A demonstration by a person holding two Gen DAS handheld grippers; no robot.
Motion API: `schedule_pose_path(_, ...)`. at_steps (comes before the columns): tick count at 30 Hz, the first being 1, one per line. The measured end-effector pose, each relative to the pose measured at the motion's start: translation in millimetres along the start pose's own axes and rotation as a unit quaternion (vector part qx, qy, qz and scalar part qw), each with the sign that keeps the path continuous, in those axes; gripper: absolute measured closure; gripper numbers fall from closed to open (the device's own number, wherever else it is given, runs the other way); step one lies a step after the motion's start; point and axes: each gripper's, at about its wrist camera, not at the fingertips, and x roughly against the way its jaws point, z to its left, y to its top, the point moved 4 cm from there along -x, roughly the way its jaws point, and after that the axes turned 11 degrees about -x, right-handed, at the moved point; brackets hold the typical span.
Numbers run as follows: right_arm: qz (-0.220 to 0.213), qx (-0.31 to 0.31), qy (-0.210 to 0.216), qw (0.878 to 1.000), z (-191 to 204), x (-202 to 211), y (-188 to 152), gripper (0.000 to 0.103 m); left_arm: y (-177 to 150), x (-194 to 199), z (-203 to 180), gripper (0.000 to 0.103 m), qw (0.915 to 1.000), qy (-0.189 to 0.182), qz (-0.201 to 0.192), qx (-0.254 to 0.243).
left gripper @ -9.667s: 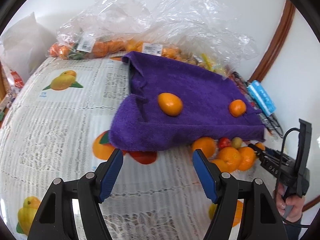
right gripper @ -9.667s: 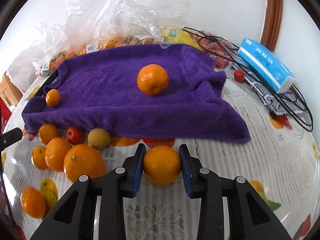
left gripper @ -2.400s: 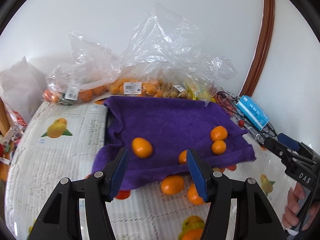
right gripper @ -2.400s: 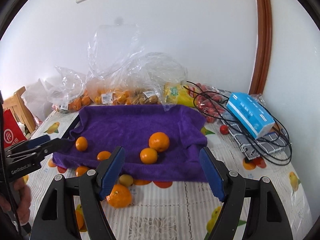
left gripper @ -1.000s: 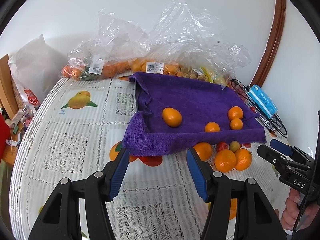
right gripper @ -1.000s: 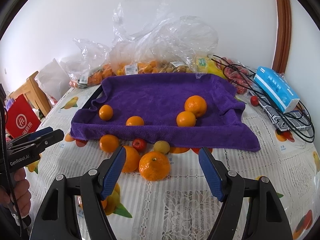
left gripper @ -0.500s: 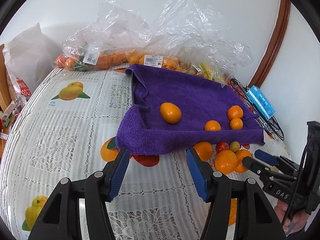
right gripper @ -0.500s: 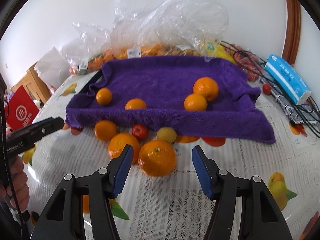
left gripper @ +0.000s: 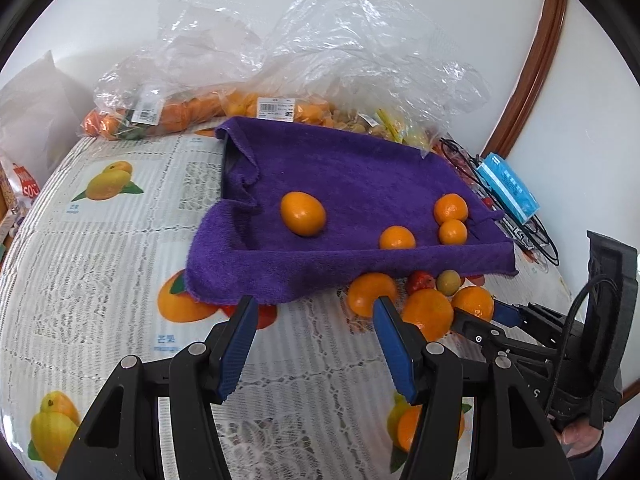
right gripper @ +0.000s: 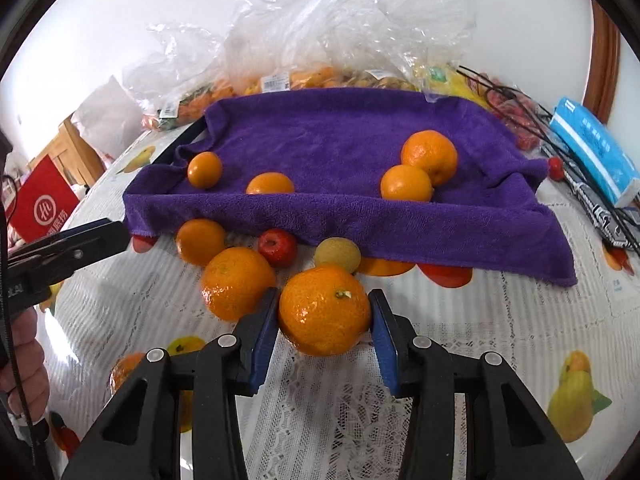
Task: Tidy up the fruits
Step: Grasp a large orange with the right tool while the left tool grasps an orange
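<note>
A purple towel covers a tray and holds several oranges, also shown in the left wrist view. Loose fruit lies in front of it: oranges, a small red fruit and a yellow-green one. My right gripper has both pads against a large orange resting on the tablecloth. A second large orange sits just left of it. My left gripper is open and empty above the tablecloth, in front of the towel's near edge.
Clear plastic bags of fruit stand behind the towel. A blue tissue pack and black cables lie to the right. A red bag and a wooden chair are at the left. The tablecloth is fruit-printed lace.
My right gripper has come down and forward and closed its jaws around the large orange. My left gripper has moved slightly closer to the towel and stays open.
</note>
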Motion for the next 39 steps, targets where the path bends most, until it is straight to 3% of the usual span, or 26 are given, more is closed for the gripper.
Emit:
schedule_pose_path(15, -0.049, -0.019, -0.038, 0.998, -61, 35, 8, 0.059, 7, -38, -28, 0.048, 0.9994, -0.018, 0.029, 0.008)
schedule_pose_path(24, -0.041, -0.017, -0.039, 0.998, -63, 16, 7, 0.059, 6, -50, -31, 0.054, 0.9993, -0.013, 0.035, 0.009)
schedule_pose_path(39, -0.009, -0.024, -0.037, 0.999, -63, 1, 6, 0.059, 6, -52, -40, 0.067, 0.9989, 0.026, 0.029, -0.026)
